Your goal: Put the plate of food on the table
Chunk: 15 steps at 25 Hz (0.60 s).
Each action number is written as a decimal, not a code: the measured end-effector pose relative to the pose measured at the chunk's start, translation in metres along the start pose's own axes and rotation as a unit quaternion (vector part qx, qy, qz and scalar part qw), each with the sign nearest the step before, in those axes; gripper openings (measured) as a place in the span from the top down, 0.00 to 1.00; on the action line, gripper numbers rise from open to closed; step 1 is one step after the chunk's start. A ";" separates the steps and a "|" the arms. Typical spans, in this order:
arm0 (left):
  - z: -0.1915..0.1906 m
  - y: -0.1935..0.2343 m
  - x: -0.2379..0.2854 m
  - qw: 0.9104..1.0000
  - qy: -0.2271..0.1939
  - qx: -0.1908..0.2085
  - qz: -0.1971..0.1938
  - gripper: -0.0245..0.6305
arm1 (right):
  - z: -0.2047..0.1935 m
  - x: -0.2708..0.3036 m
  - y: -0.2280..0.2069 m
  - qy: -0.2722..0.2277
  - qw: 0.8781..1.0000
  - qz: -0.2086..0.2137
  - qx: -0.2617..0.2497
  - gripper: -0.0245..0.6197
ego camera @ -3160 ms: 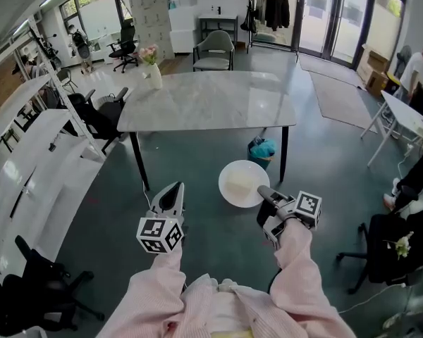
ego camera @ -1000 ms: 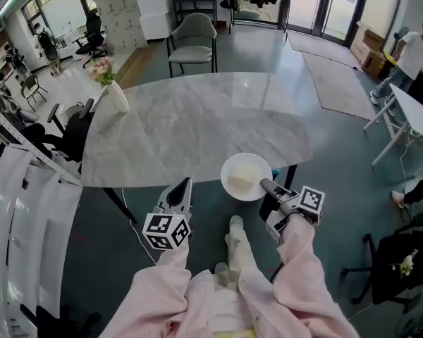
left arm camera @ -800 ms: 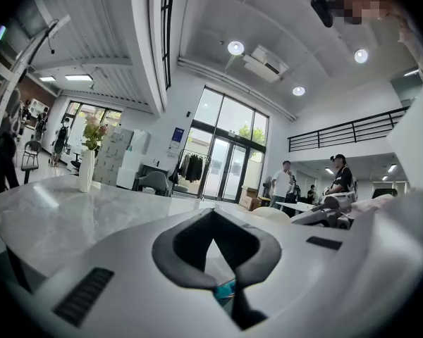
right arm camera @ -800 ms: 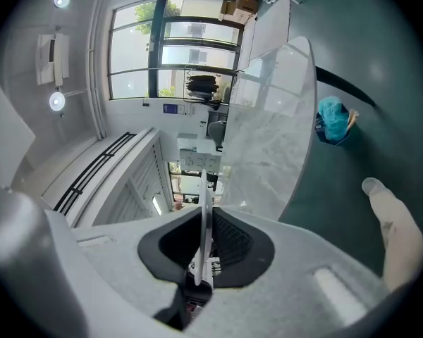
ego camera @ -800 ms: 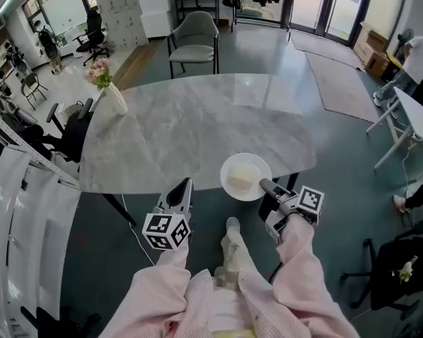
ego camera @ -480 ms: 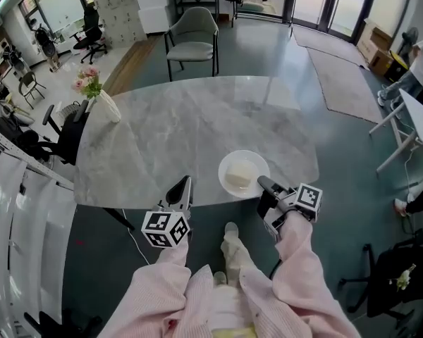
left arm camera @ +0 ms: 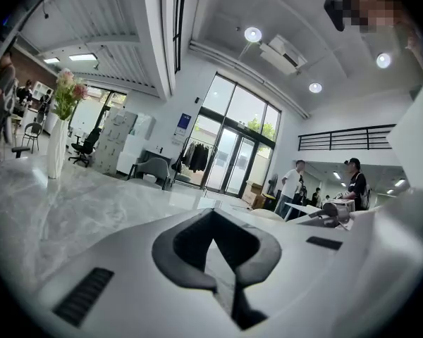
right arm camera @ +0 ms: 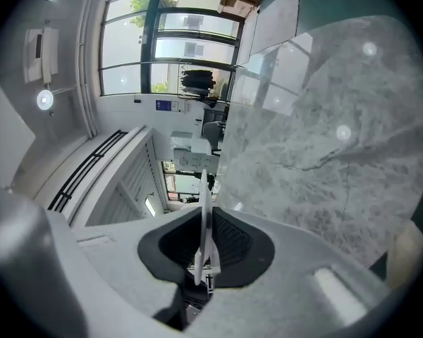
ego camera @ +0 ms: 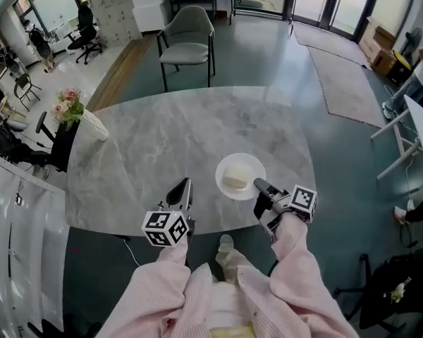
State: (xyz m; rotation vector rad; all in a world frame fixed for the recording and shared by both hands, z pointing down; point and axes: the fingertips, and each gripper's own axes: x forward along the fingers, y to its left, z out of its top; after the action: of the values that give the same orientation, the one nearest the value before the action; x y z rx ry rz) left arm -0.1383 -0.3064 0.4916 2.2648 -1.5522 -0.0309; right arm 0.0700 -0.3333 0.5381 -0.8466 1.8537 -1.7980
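Observed: the white plate (ego camera: 240,177) lies over the near half of the grey marble desk (ego camera: 162,146), close to the near edge. A pale block of food (ego camera: 234,180) sits at its middle. Whether the plate rests on the surface or is held just above it cannot be determined.

The right gripper (ego camera: 256,184) is clenched on the plate at the near right of its rim. In the right gripper view the thin white rim (right arm camera: 204,220) stands edge-on between the two dark pads, with marble beyond.

The left gripper (ego camera: 184,184) is over the desk's near edge, left of the plate and apart from it. Its jaws are closed together with nothing between them.

A white vase (ego camera: 93,124) with pink flowers (ego camera: 67,104) stands at the far left end of the desk, well apart from the plate. A grey chair (ego camera: 187,37) stands on the floor beyond the far side.

Both of the person's arms are in pink sleeves (ego camera: 296,259).
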 end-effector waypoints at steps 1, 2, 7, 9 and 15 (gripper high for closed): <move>-0.001 0.001 0.010 1.000 0.005 -0.003 0.000 0.97 | 0.008 0.005 -0.002 0.001 1.000 -0.001 -0.002 0.92; -0.002 0.003 0.019 1.000 0.009 -0.006 0.001 0.97 | 0.016 0.010 -0.003 0.002 1.000 -0.002 -0.003 0.92; -0.010 0.012 0.056 0.999 0.032 -0.015 0.003 0.97 | 0.045 0.033 -0.017 0.000 1.000 -0.018 -0.001 0.92; -0.014 0.015 0.067 0.999 0.039 -0.019 0.001 0.97 | 0.054 0.039 -0.024 -0.003 1.000 -0.025 0.002 0.92; -0.029 0.027 0.095 0.997 0.066 -0.035 0.003 0.97 | 0.070 0.062 -0.045 -0.007 0.999 -0.045 0.000 0.92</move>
State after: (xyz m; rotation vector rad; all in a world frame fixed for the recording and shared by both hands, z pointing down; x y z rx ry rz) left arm -0.1193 -0.3918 0.5466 2.1625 -1.4656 0.0628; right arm 0.0781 -0.4258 0.5840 -0.9537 1.8344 -1.8400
